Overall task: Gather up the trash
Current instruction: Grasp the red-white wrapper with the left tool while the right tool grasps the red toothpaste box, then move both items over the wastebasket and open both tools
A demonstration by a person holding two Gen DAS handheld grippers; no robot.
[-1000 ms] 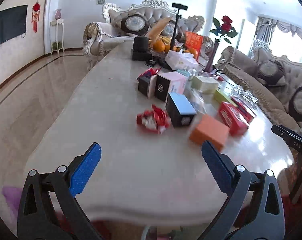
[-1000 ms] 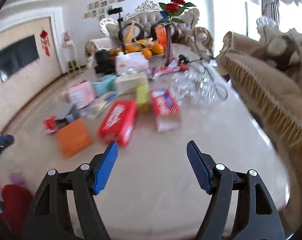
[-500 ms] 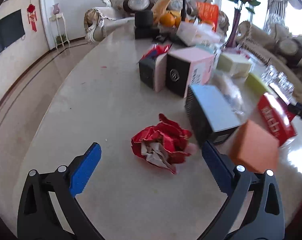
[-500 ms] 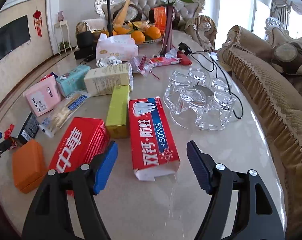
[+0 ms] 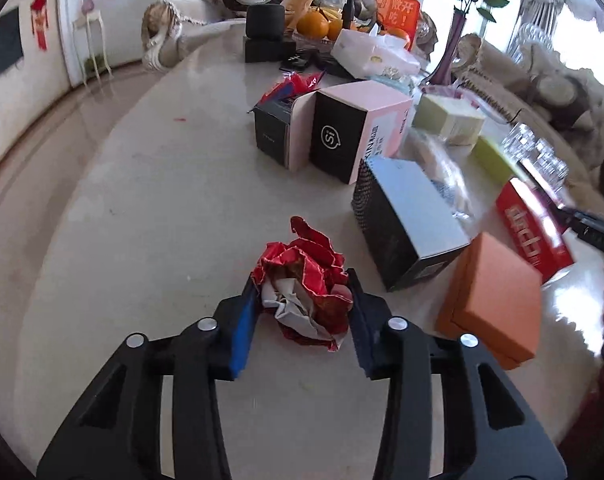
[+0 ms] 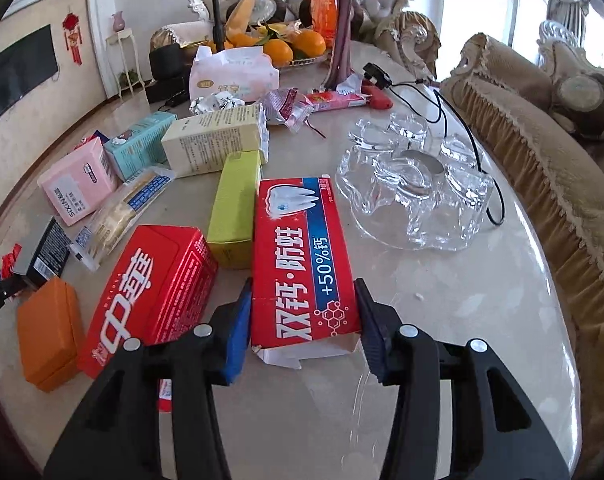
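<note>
- As both grippers have just been closing, each already has its piece of trash between the pads: the left gripper (image 5: 302,316) clasps the wrapper (image 5: 306,292), a crumpled red wad on the table (image 5: 141,208).
- The right gripper (image 6: 302,316) clamps the near end of the toothpaste box (image 6: 302,260).
- The box's long axis runs straight away from the fingers, so only its torn near end is held.
- Farther off lie the cartons (image 6: 213,144) and glass dish (image 6: 414,188).

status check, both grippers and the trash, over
Left gripper just closed on crumpled red wrapper. Right gripper just closed on toothpaste box. Red carton crowds its left side.
</note>
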